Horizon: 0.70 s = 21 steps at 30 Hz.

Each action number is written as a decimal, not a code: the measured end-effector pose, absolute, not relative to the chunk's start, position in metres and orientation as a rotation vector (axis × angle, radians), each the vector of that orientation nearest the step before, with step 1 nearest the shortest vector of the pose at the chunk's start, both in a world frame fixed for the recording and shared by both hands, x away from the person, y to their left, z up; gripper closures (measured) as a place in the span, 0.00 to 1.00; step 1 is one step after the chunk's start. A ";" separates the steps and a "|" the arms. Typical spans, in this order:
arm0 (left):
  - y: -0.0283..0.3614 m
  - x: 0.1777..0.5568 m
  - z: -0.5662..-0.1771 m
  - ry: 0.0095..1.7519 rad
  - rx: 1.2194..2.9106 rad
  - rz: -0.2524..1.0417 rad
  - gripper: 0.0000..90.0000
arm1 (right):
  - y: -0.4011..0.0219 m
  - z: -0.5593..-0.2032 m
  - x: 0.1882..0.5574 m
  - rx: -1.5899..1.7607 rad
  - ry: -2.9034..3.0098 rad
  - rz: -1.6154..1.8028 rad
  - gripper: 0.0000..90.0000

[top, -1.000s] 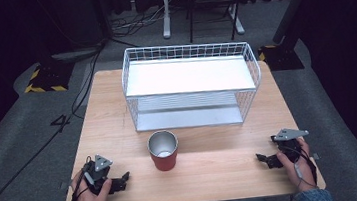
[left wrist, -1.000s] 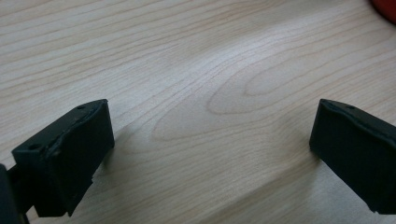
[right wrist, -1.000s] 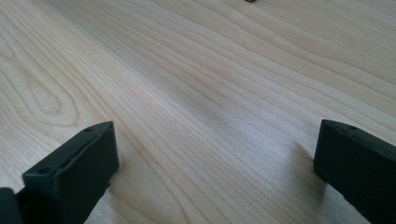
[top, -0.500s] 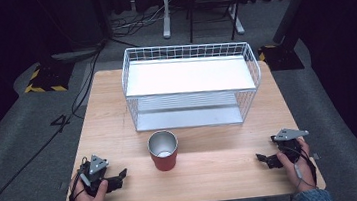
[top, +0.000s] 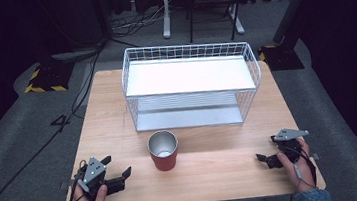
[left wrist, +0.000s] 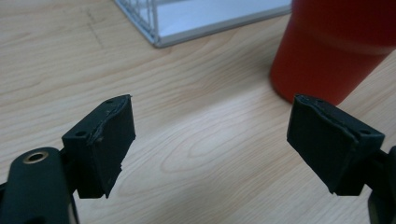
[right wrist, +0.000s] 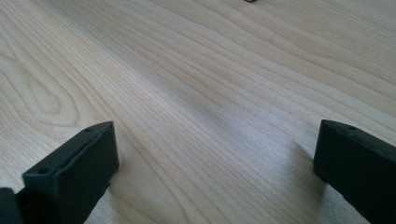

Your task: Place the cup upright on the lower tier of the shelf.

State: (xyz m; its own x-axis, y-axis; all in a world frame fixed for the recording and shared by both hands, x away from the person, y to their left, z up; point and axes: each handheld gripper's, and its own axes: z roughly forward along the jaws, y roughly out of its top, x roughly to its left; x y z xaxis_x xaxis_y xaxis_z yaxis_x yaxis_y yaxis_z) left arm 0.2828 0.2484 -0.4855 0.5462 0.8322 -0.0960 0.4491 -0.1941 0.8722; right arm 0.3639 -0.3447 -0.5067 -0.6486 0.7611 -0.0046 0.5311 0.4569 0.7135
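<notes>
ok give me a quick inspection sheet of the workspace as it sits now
surface: light wooden table, bare wood around the items
job's things: red cup with a metal inside, upright, in front of the white wire rack; both rack shelves look bare
clutter: nothing seen
grippers: left gripper low at the near left corner, jaws apart, holding nothing, cup just ahead of it in the left gripper view; right gripper low at the near right, jaws apart, holding nothing
cables: dark cables across the floor on the left
surroundings: grey carpet, hazard-striped base at left, chair legs behind the table
</notes>
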 end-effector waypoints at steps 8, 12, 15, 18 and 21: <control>0.233 0.275 -0.485 0.959 1.758 0.551 0.18 | -0.345 -0.507 0.364 1.099 2.388 0.999 0.00; 0.224 0.272 -0.485 0.927 1.735 0.559 0.18 | -0.345 -0.507 0.364 1.100 2.388 0.999 0.00; 0.218 0.271 -0.485 0.927 1.733 0.550 0.17 | -0.345 -0.507 0.364 1.100 2.388 0.999 0.00; 0.211 0.272 -0.486 0.922 1.728 0.543 0.17 | -0.345 -0.507 0.364 1.100 2.388 0.999 0.00; 0.208 0.273 -0.485 0.908 1.738 0.541 0.17 | -0.345 -0.507 0.364 1.100 2.388 0.999 0.00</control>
